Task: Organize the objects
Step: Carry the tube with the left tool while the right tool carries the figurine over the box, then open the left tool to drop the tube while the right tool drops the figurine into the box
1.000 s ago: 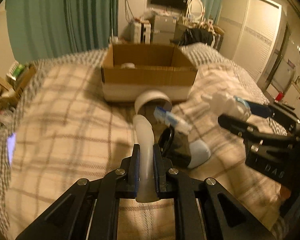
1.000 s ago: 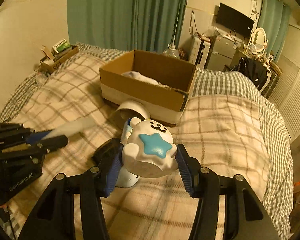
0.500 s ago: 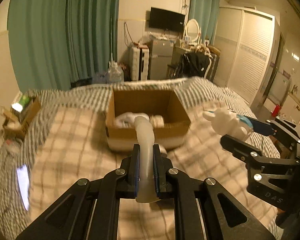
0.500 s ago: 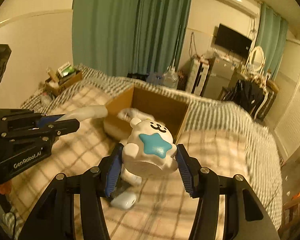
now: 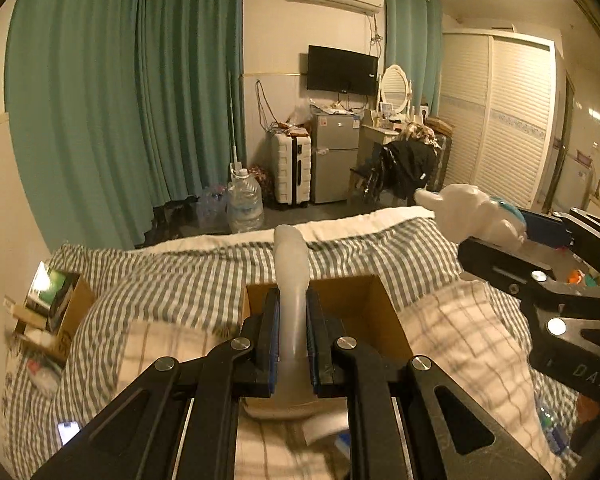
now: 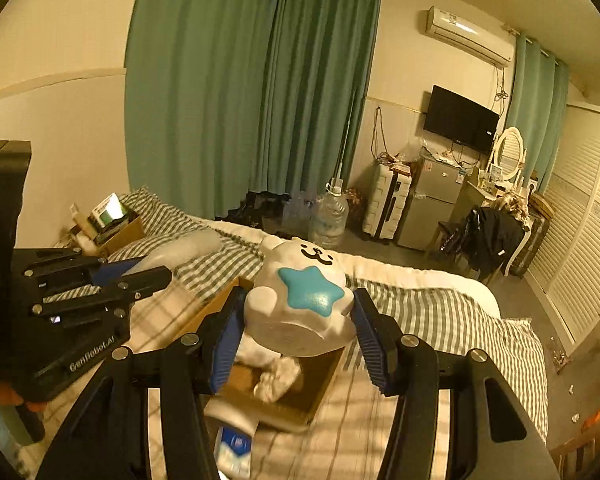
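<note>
A pale curved tube was clamped in the left gripper, its long axis pointing far over the cardboard box on the bed. A white cat figure was pinched in the right gripper, directly above the box's open top; both loads were judged equally near.

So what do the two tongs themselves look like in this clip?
Both are matte black, angular linkage frames with silver screws and blue pads on the fingers. The left tongs carry white "GenRobot.AI" lettering on the body; the right tongs show "DAS". No cables or sleeves visible.
</note>
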`<state>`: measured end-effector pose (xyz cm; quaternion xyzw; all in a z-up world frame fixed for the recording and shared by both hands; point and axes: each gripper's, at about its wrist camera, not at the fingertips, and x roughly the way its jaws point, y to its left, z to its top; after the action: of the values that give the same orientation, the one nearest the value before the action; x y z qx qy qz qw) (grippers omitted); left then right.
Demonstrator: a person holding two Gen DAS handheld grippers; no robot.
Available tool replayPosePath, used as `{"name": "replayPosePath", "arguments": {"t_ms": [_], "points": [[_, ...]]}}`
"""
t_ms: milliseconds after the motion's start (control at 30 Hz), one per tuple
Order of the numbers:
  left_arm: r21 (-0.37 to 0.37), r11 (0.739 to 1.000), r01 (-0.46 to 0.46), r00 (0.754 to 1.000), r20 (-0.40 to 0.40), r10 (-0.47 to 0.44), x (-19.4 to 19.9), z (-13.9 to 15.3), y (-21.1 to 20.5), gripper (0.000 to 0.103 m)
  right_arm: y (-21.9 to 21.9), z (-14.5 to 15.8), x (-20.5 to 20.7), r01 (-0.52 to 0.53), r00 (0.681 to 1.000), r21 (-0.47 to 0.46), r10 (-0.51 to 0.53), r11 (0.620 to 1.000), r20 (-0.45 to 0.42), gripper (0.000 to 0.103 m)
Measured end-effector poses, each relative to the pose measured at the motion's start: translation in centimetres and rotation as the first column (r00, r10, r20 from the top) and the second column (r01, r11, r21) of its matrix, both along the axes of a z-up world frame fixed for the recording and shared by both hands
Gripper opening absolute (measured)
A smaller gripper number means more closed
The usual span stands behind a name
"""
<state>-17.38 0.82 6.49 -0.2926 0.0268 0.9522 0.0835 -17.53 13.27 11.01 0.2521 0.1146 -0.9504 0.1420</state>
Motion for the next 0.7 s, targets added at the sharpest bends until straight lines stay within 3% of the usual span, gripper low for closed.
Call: {"name": "replayPosePath", "arguments": {"t_ms": [133,400,700], "points": [[0.011,1.000,-0.003,1.000,0.024,0.003,-3.2,-1.5,0.2,0.011,-0.9,-1.5,-3.8,-0.001,1.000,0.012,0.000,1.000,0.028,0.053],[0.002,1.000,-0.004,0.987,0.158,0.004,-9.1,-9.1,0.2,0.011,-1.3,-8.8,-10.6,0.016,0.987,0.025,-0.019,1.000,0.157,0.053],[-0.010,1.000,0.018,0.967,0.253,-0.015,-11.5,-15.0,0.8,0.011,-0.6,-15.3,-13.5,0.003,0.966,0.027,-0.010,1.000,0.259,0.053]]}}
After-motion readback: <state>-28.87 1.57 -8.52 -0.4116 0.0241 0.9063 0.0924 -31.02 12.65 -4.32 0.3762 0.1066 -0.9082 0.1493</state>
